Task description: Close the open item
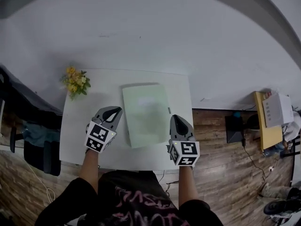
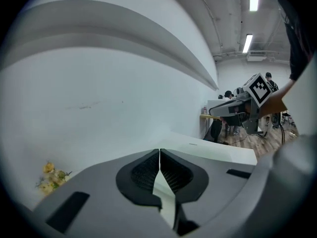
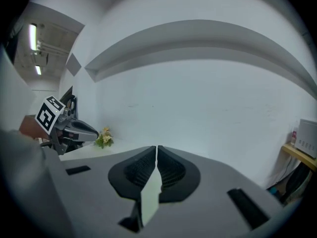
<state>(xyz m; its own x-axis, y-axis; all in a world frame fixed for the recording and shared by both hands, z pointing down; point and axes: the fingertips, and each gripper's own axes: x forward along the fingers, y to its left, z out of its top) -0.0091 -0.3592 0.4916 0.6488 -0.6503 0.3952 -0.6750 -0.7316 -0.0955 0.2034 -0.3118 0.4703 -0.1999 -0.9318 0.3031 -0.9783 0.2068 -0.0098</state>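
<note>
A pale green flat folder-like item (image 1: 145, 113) lies on the white table (image 1: 82, 138), its cover down flat. My left gripper (image 1: 113, 111) hovers just left of it, jaws shut and empty. My right gripper (image 1: 178, 119) sits just right of it near the table's right edge, also shut and empty. In the left gripper view the left gripper (image 2: 159, 152) has its pads pressed together, and the right gripper (image 2: 247, 100) shows across the table. In the right gripper view the right gripper (image 3: 157, 149) is closed, with the left gripper (image 3: 74, 128) at the far left.
A small bunch of yellow flowers (image 1: 75, 81) stands at the table's back left corner. A white wall runs behind the table. A dark chair (image 1: 28, 126) is at the left, and a yellow side table with a white box (image 1: 277, 109) stands on the wooden floor at the right.
</note>
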